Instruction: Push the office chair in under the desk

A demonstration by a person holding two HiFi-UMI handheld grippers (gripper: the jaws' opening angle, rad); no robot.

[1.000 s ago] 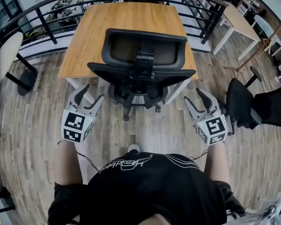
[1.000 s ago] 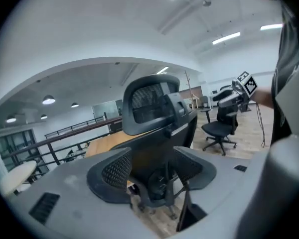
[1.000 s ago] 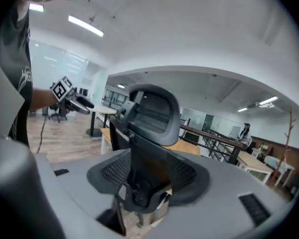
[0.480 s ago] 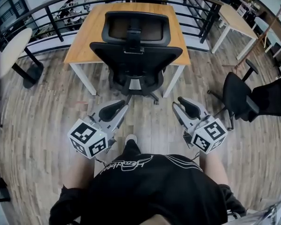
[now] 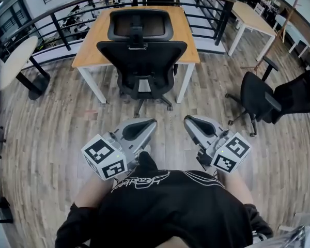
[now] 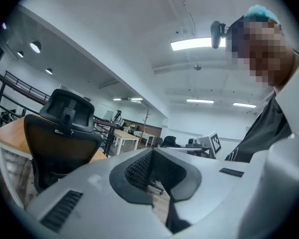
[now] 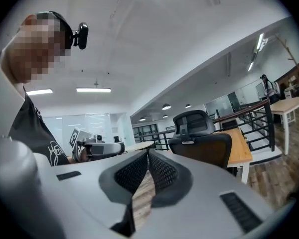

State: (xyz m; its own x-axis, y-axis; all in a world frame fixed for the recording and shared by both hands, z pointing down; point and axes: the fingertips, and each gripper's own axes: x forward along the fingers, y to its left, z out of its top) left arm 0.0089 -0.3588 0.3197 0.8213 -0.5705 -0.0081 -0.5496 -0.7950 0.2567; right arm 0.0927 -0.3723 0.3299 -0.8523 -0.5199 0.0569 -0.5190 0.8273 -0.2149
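Note:
The black office chair [image 5: 141,56] stands at the near edge of the wooden desk [image 5: 90,43], its back toward me and its seat tucked under the top. Both grippers are held close to my body, well short of the chair and touching nothing. My left gripper [image 5: 151,123] has just been closing and is shut with nothing between its pads. The right gripper [image 5: 188,120] has also just been closing; its pads meet at the tips on nothing. The left gripper view shows the left gripper [image 6: 152,151] with the chair [image 6: 60,133] off to its left. In the right gripper view the chair [image 7: 199,143] is right of the right gripper [image 7: 148,156].
Two more black chairs [image 5: 258,99] [image 5: 297,94] stand at the right. A round white table [image 5: 10,61] is at the left. A black railing [image 5: 67,14] runs behind the desk, with another desk [image 5: 253,17] at the back right. Wood floor lies between me and the chair.
Both grippers have drawn back from beside the chair toward my body and come closer together, and their jaws have closed. The chair and desk now lie farther from me.

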